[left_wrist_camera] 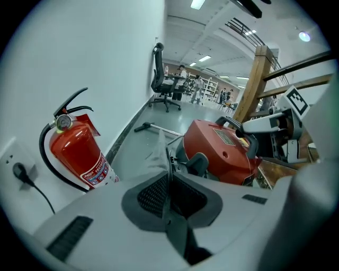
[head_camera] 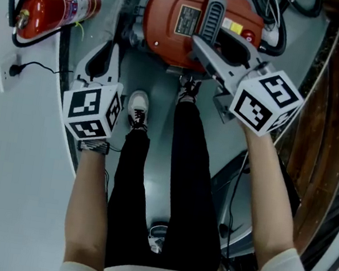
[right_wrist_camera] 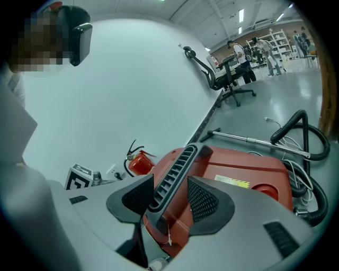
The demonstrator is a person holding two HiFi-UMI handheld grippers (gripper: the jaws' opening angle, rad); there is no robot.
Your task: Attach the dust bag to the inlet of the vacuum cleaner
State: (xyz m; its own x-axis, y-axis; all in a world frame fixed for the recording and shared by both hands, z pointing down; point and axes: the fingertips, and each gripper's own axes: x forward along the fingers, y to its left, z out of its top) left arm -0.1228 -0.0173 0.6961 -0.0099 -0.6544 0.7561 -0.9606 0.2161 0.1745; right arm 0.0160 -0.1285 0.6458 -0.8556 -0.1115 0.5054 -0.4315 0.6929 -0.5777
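Attachment is judged incomplete — the left gripper [left_wrist_camera: 168, 157], jaws closed, pinches a pale thin sheet, apparently the dust bag [left_wrist_camera: 157, 148], just left of the red vacuum cleaner [head_camera: 174, 19], the right gripper [right_wrist_camera: 170, 182] clamps its ribbed handle [right_wrist_camera: 177, 164], and seating the bag on the inlet remains.

**Head view:** from above, facing steeply down past the person's legs to the floor, with the vacuum cleaner [head_camera: 193, 21] just ahead of the feet.

**Left gripper view:** low and facing along the foot of the wall, with the fire extinguisher [left_wrist_camera: 82, 153] near on the wall side.

**Right gripper view:** close over the vacuum cleaner's handle [right_wrist_camera: 172, 177], facing the wall.

**Shared:** all three views hold the vacuum cleaner and fire extinguisher. The left gripper view also catches the right gripper [left_wrist_camera: 244, 128], and the right gripper view catches the left gripper's marker cube [right_wrist_camera: 78, 177].
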